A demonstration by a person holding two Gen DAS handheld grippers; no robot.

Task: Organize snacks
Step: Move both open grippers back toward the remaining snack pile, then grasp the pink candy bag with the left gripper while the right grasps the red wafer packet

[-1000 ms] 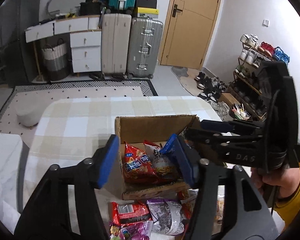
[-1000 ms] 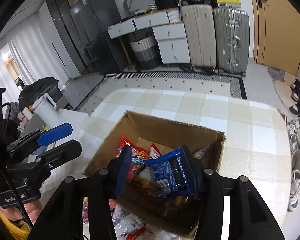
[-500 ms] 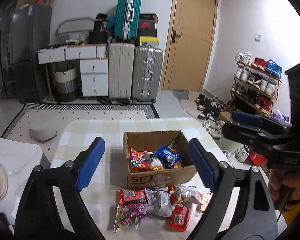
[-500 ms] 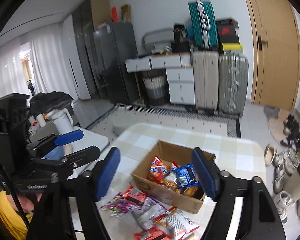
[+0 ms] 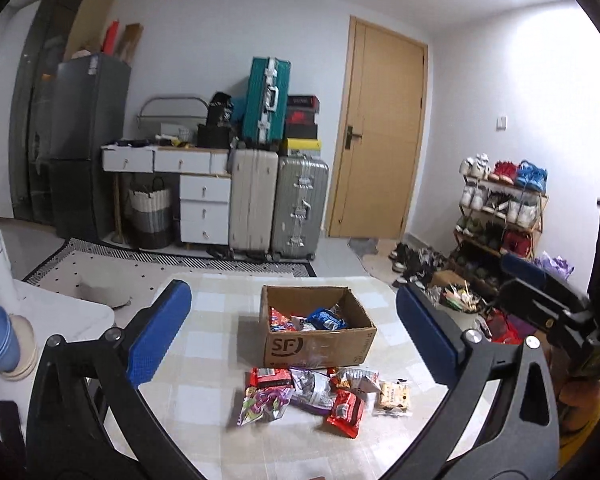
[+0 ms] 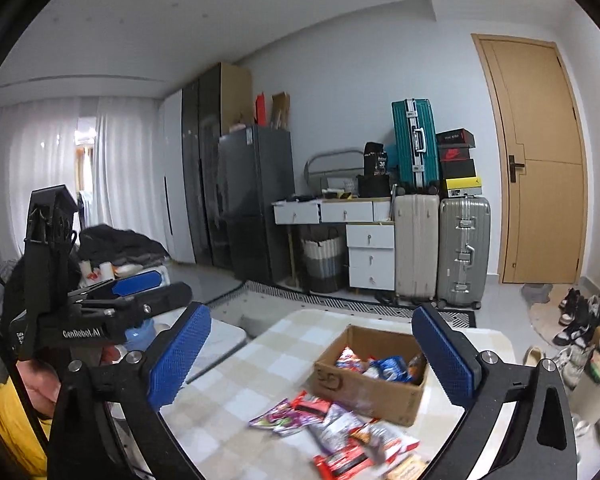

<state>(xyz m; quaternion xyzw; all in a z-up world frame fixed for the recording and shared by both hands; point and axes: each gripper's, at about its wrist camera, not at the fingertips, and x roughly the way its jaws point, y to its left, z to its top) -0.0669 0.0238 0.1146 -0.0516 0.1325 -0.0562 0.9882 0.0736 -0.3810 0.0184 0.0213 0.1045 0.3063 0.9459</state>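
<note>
Holding both claws, left claw (image 5: 292, 336) and right claw (image 6: 310, 354), agape and empty, you face the box (image 5: 318, 344) at 12 o'clock; loose packets (image 5: 320, 394) lie before it on the counter (image 5: 208, 364).

Left gripper (image 5: 292, 338) held above the near edge of the checked table (image 5: 220, 336), jaws spread wide, nothing between the blue pads (image 5: 158, 336). Cardboard box (image 5: 318, 346) sits mid-table holding a blue packet (image 5: 326, 319) and a red packet (image 5: 280, 318); loose snack packets (image 5: 320, 394) lie just near of it. Right gripper (image 5: 540, 292) at right edge, partly cut off.
</note>
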